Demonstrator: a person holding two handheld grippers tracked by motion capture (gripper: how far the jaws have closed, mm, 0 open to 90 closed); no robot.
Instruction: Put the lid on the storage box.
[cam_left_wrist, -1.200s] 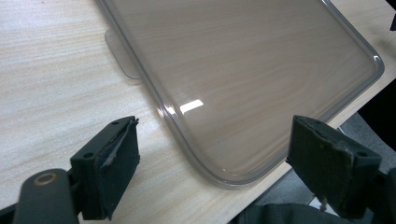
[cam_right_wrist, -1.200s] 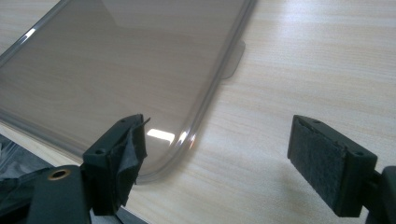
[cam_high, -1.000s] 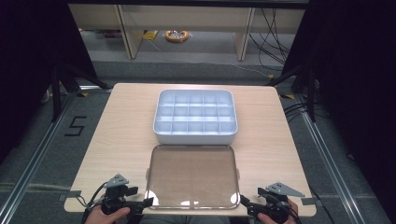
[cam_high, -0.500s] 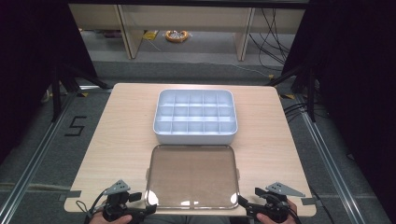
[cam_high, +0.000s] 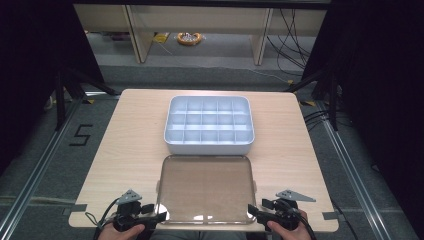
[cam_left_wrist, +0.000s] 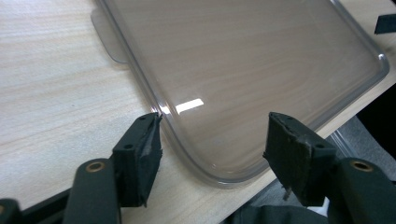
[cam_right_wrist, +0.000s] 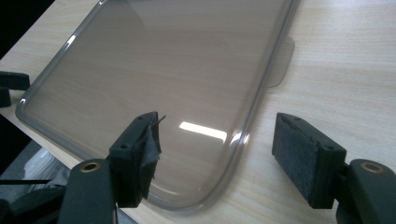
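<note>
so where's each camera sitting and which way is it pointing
High view: fixed above the person's side, looking forward and down on the table, compartment box and clear lid; hands and both grippers enter at the bottom.
Left gripper view: rides the left gripper, looking along its jaws, which have just been closing astride the lid's near corner.
Right gripper view: rides the right gripper, jaws likewise just closing astride the other near corner.
Both gripper views share the clear lid.

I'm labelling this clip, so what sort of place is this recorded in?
Probably a lab or workshop set up for recording. A bare wooden table stands between dark curtains, loose cables lie on the grey floor, and a number five is taped there.
</note>
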